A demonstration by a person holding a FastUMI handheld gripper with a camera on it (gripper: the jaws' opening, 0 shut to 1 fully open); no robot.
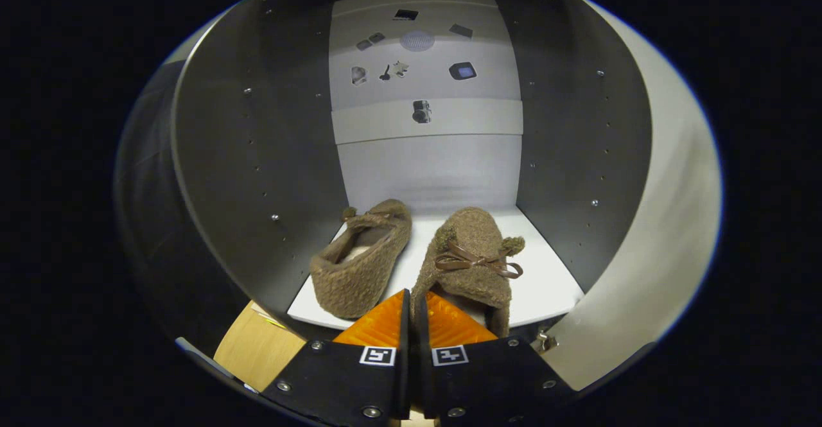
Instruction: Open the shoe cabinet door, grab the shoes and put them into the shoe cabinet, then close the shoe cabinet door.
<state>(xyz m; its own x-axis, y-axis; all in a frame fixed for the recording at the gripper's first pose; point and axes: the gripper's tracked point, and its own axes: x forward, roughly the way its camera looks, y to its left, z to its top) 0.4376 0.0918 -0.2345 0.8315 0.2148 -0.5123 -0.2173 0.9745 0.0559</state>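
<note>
Two fuzzy brown slippers are inside the open shoe cabinet (pixel 257 157), on its white shelf (pixel 546 282). The left slipper (pixel 359 260) lies beyond my fingers, leaning over toward the left wall with its opening showing. The right slipper (pixel 472 253) has a brown ribbon bow and points toward the back. My gripper (pixel 411 297) is shut on the heel rim of this right slipper, with the fuzzy edge pinched between both fingers at the shelf's front edge. Whether its sole is resting fully on the shelf is hidden.
Dark side walls with rows of small holes stand left and right of the shelf. The white cabinet door (pixel 668 221) hangs open at the right, with a hinge (pixel 546 340) near its foot. A pale back panel (pixel 424 112) carries small pictures. A wooden surface (pixel 257 347) lies below the shelf's left front.
</note>
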